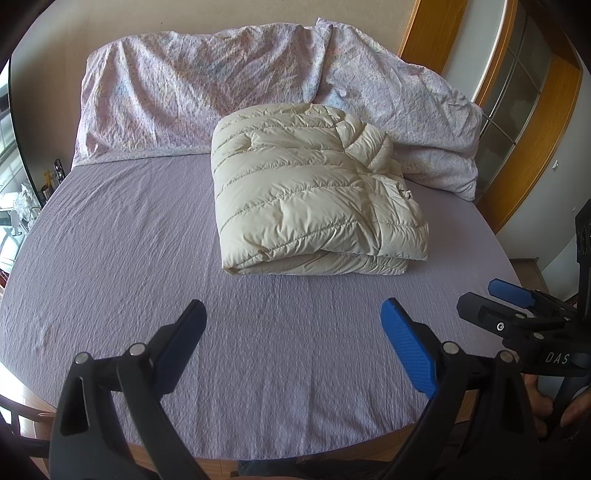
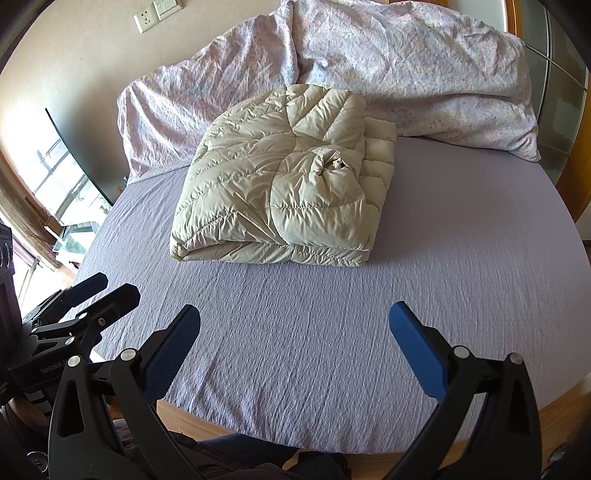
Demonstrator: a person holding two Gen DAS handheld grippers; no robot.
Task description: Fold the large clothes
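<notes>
While both tools are hovering above the near edge of the bed, the cream quilted down jacket (image 1: pixel 314 192) is lying folded into a thick rectangular bundle on the lilac crinkled sheet (image 1: pixel 122 266), toward the far half of the mattress and well apart from either tool. The left gripper (image 1: pixel 293 332) is hanging with its blue-padded fingers spread wide and nothing between them; the right gripper (image 2: pixel 293 332) is likewise standing released and empty, its pads splayed over bare sheet. Behind the jacket, a floral duvet (image 1: pixel 177 92) is slumping in a rumpled heap against the beige wall (image 1: pixel 184 14), its right end just beside the bundle's far corner. The sheet is covering the mattress fairly smoothly, with only faint ripples running toward the near edge, where a strip of wooden bed frame (image 2: pixel 192 421) is showing. On the right, a wood-framed sliding door with frosted panels (image 1: pixel 517 96) is catching daylight. In the right wrist view, a white socket and switch plate (image 2: pixel 157 11) are sitting high on the wall, and a bright window (image 2: pixel 55 184) is glowing at the left beside a dark flat panel (image 2: pixel 85 162).
</notes>
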